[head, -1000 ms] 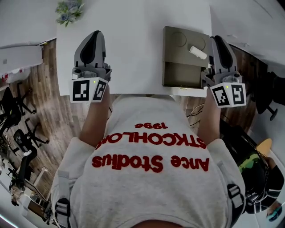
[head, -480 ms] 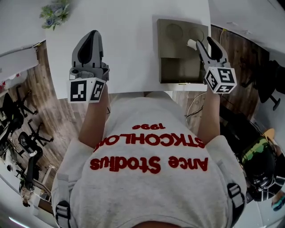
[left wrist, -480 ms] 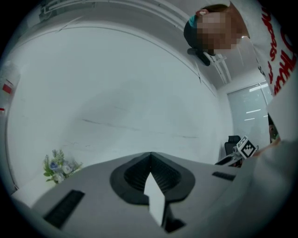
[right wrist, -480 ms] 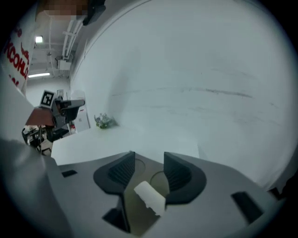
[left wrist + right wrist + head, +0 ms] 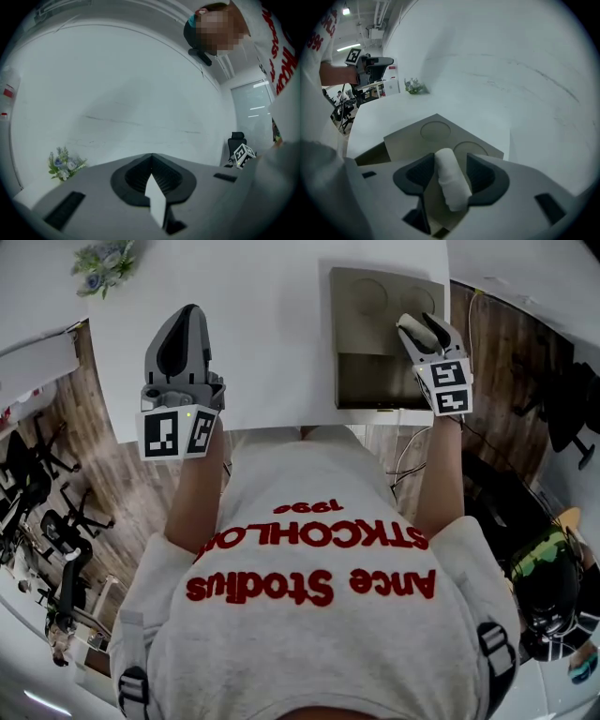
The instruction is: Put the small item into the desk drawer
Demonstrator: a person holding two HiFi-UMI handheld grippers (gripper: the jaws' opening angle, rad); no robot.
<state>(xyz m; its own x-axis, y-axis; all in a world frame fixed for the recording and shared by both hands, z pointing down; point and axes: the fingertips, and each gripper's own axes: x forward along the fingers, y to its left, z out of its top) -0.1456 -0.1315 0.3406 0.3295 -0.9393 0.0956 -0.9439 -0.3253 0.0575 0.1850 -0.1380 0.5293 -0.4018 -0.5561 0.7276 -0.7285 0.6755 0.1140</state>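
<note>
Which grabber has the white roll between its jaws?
The right gripper: its jaws have just been opening around the white roll. The left gripper has its jaws together.

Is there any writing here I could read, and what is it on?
"1996": red, upside down, on the shirt.
"STOCKHOLM", as it seems: the line after it, same shirt.
"Acne Studios", as it seems: the largest line, same shirt.
Cubes: black-and-white squares only, no words.
Red label in the left gripper view: too small to read.
</note>
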